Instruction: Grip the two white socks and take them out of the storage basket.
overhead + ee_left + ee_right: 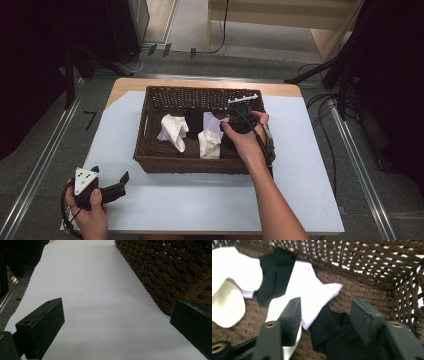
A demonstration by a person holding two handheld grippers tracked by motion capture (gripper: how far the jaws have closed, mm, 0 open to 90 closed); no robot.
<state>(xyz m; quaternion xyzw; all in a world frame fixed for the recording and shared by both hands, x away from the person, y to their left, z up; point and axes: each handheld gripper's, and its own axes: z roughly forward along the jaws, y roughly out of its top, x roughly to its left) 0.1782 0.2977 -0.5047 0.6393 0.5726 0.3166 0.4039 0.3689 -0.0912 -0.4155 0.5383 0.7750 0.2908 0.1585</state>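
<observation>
Right gripper [325, 315] down inside your basket [150, 162], at its right end, jaws spread, black cloth [334, 340] lying between and under them, not pinched. Pale lilac cloth [312, 293] just beside your left-hand jaw, overlapping black one. More white cloths [173, 131] and dark piece [194, 121] sit mid-basket. Left gripper [122, 181] rests low over white sheet [210, 200] near table's front-left corner, jaws wide apart, holding nothing, basket wall [170, 272] just beyond your right-hand jaw.
</observation>
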